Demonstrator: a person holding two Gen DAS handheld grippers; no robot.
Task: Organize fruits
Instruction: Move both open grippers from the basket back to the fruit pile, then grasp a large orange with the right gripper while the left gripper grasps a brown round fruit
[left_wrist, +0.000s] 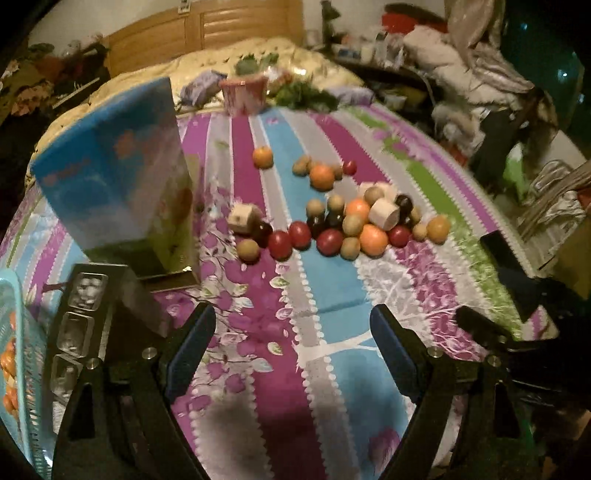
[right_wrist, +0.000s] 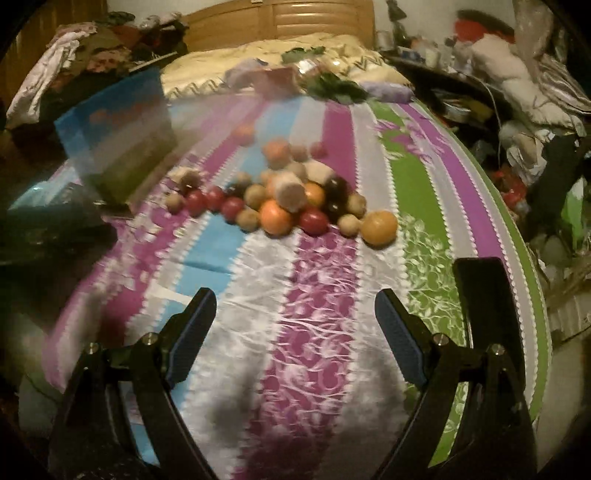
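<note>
A pile of small fruits (left_wrist: 343, 225) lies on the striped bed cover (left_wrist: 332, 288): oranges, red, dark and brownish ones, with two pale wooden blocks among them. The pile also shows in the right wrist view (right_wrist: 288, 203), blurred. My left gripper (left_wrist: 293, 328) is open and empty, hovering over the cover short of the pile. My right gripper (right_wrist: 295, 314) is open and empty, also short of the pile, with an orange (right_wrist: 379, 228) nearest it. A turquoise basket (left_wrist: 18, 369) holding some fruit is at the far left.
A blue box (left_wrist: 118, 177) stands upright left of the fruits. A black tray with square cells (left_wrist: 81, 325) lies by the basket. A red cup (left_wrist: 245, 94) and greens sit at the far end. A dark flat object (left_wrist: 513, 269) lies right. Clutter surrounds the bed.
</note>
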